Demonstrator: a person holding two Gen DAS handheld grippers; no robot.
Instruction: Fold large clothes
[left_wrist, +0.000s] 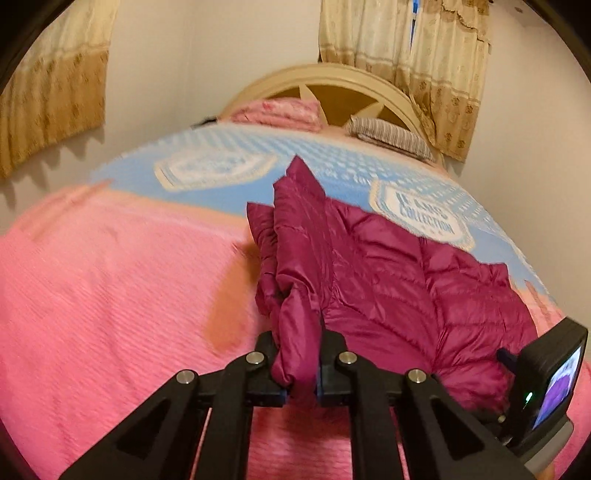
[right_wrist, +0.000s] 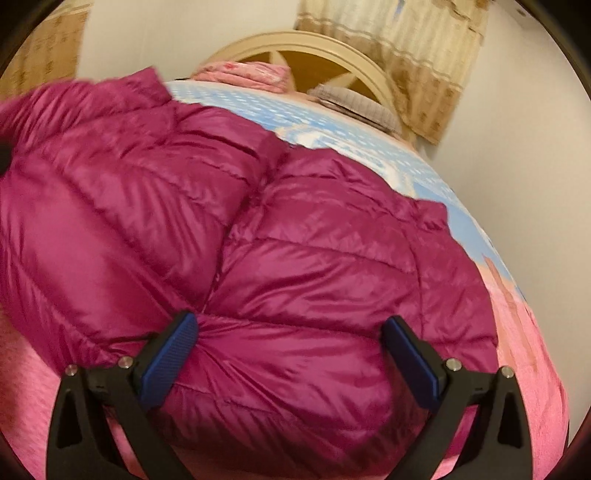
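The left gripper (left_wrist: 300, 363) has its jaws clamped on a fold of the glossy, quilted magenta puffer jacket (left_wrist: 388, 273), which lies on the pink ribbed bed cover (left_wrist: 110, 288). The right gripper (right_wrist: 291, 354) holds its jaws wide apart, straddling the jacket's puffy near edge.

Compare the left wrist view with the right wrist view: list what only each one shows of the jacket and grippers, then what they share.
Only the left wrist view shows the left gripper shut on a bunched fold of the magenta puffer jacket, plus the printed "COLLECTION" badge on the blue blanket and a small lit screen at the right edge.

Only the right wrist view shows the right gripper open, its blue pads straddling the jacket's puffy bulk.

Both show the jacket on the pink bedspread, the blue blanket, the arched headboard, a striped pillow and curtains.
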